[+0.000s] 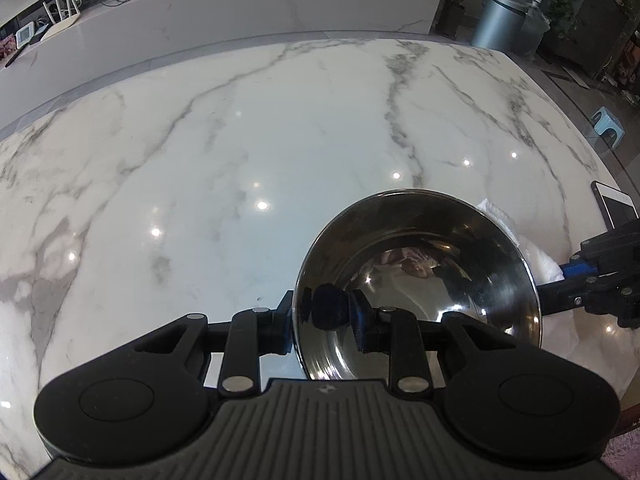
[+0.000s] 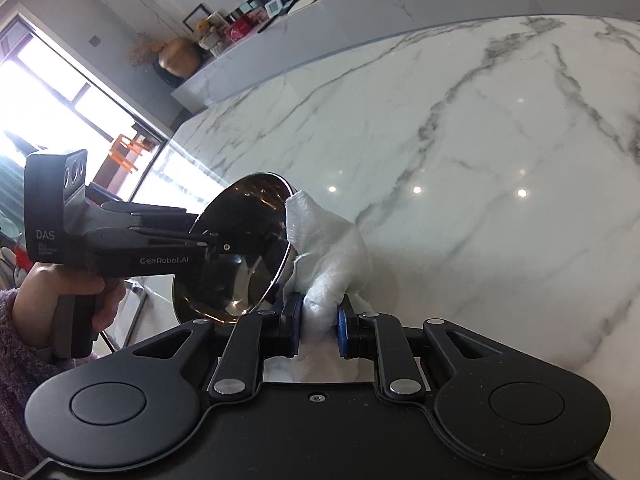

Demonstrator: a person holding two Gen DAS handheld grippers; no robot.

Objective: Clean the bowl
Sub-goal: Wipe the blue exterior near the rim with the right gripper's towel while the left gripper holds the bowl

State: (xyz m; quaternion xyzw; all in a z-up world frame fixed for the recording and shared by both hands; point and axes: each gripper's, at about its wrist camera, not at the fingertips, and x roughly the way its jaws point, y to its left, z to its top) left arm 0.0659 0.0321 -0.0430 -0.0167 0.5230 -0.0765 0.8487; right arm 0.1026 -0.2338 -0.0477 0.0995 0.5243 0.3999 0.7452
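1. Left wrist view: the left gripper [image 1: 324, 322] pinches the near rim of the steel bowl [image 1: 416, 280], one finger outside the wall, the other inside it. The bowl is held above the marble worktop [image 1: 240, 140], tipped so its shiny inside faces the camera.

2. Same view, right edge: the right gripper [image 1: 576, 276] reaches in from the side, its blue pad just beside the bowl's far rim. A white cloth [image 1: 540, 258] peeks out behind that rim, between bowl and gripper. A tablet [image 1: 616, 208] lies flat on the worktop beyond.

3. Right wrist view: the right gripper's fingers [image 2: 296, 320] are pinched on the white cloth, which bunches up and out past the blue pads. The cloth's upper fold touches the bowl's rim from the right.

4. Same view: the bowl sits left of the cloth, tilted almost on edge, its rim facing the fingers. The left gripper comes in from the left, clamped on the bowl's rim, and a hand [image 2: 60, 292] in a fuzzy purple sleeve [image 2: 16, 360] grasps its handle.
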